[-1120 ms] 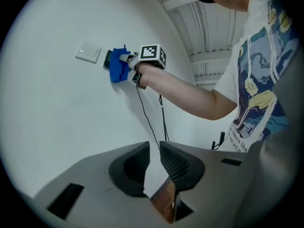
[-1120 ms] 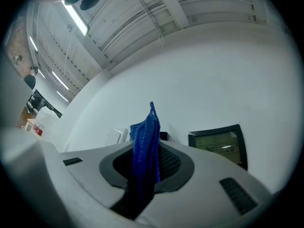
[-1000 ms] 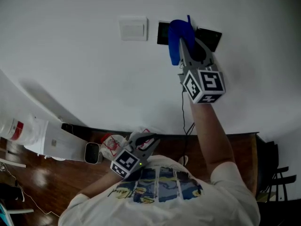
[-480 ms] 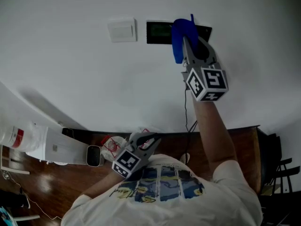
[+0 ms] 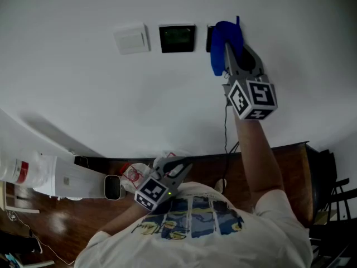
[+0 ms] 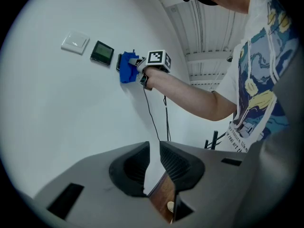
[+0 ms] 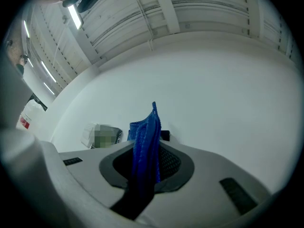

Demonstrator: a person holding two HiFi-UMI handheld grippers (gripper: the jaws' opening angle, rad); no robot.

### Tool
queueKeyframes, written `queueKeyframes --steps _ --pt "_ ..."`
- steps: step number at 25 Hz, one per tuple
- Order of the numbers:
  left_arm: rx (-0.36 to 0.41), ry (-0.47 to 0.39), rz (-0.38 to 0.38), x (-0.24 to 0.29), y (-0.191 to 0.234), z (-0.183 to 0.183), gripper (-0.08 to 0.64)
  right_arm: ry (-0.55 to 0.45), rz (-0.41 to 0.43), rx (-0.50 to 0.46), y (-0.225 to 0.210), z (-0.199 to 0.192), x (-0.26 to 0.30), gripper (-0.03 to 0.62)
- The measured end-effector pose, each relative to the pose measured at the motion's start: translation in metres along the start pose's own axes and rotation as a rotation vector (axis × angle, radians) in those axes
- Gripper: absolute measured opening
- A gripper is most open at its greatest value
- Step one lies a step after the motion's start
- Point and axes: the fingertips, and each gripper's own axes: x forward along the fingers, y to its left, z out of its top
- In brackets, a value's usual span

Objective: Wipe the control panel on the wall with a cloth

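1. Cloth (image 5: 223,35), blue, is pinched between the fingers of the right gripper (image 5: 230,48) and pressed on the wall (image 5: 83,94).
2. It covers a dark panel (image 5: 210,38) just right of the green-screen control panel (image 5: 177,38); only the dark panel's left edge shows.
3. Plain wall spreads right of the cloth.
4. Left gripper (image 5: 174,165) hangs low, fingers slightly spread, empty.

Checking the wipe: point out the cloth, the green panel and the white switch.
cloth (image 5: 220,42), head view, middle of the bunch.
green panel (image 5: 177,38), head view, centre of its screen.
switch (image 5: 133,39), head view, middle of its plate.
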Motion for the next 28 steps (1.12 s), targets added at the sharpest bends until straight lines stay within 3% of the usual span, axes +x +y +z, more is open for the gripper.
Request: queueKeyframes --steps 20,23,28 --pt "-0.010 0.016 -0.037 -0.001 -0.008 -0.004 0.057 0.017 -0.155 -0.029 -0.070 0.002 -0.034 0.092" --pt "-0.009 0.014 -0.023 -0.009 -0.005 -0.008 0.057 -0.023 -0.136 -0.010 -0.054 0.013 -0.038 0.092" --pt "-0.004 0.002 0.013 -0.025 -0.001 -0.009 0.057 -0.057 -0.019 0.004 0.012 0.027 -0.032 0.092"
